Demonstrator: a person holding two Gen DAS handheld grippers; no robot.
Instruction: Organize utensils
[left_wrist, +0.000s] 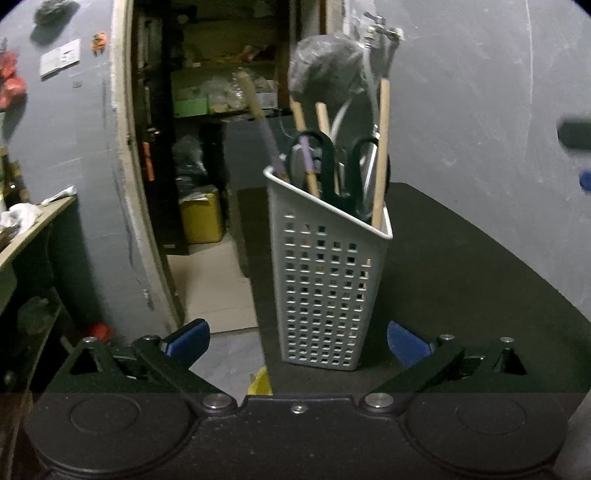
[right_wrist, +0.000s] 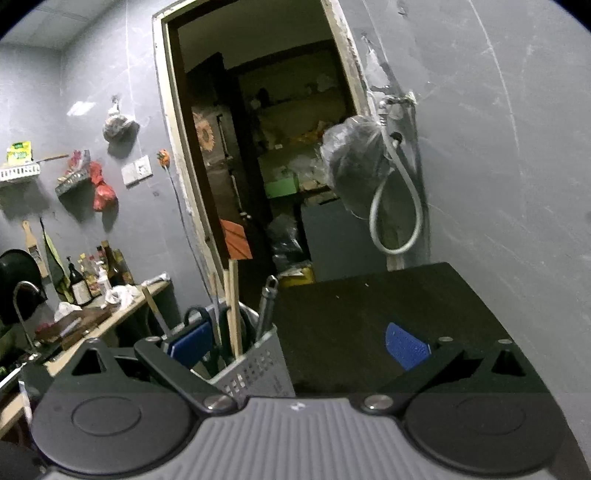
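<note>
Utensils (left_wrist: 328, 162) stand upright in the white perforated caddy (left_wrist: 328, 288); the left claw (left_wrist: 298, 341) gapes wide before it, gripping nothing, and the right claw (right_wrist: 299, 345) is likewise spread and empty. The caddy sits at the dark table (left_wrist: 480, 277)'s left edge, holding handles within reach.

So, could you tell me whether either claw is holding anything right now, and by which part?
Nothing is held. The left claw stands open before the utensil basket, pads clear of it. The right claw is open and empty too.
</note>
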